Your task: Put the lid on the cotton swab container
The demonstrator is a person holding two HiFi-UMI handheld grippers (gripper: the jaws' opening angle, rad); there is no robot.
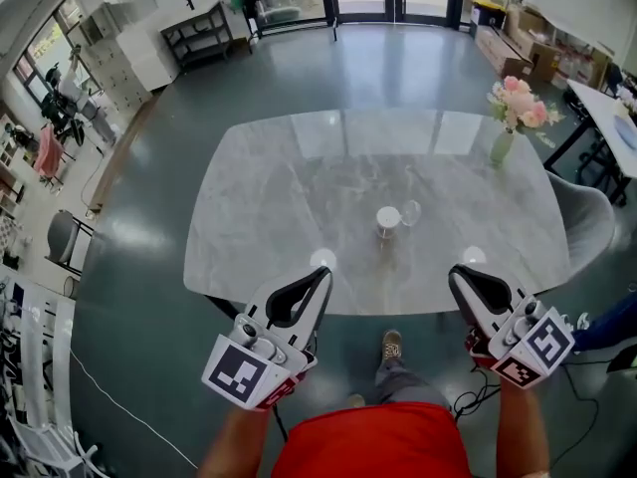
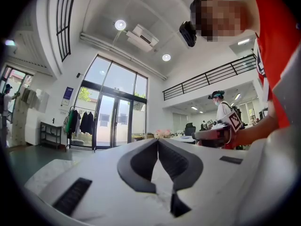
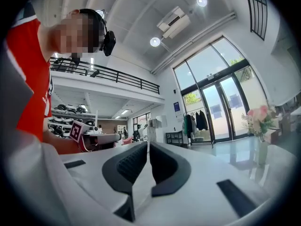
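The cotton swab container (image 1: 387, 220), a small white round tub, stands near the middle of the grey marble table (image 1: 259, 197). Its clear lid (image 1: 411, 211) lies just to its right, close beside it. Both grippers are held up at the table's near edge, well short of the container. My left gripper (image 1: 323, 272) (image 2: 157, 140) is shut, its tips touching, with nothing in it. On my right gripper (image 1: 455, 272) (image 3: 148, 144) the jaws stand a narrow slit apart and are empty. Neither gripper view shows the container or the lid.
A vase of pink flowers (image 1: 503, 145) (image 3: 260, 119) stands at the table's far right corner. A white chair (image 1: 589, 217) sits beyond the right edge. My feet show under the near edge. Glass doors, racks and boxes line the room's far side.
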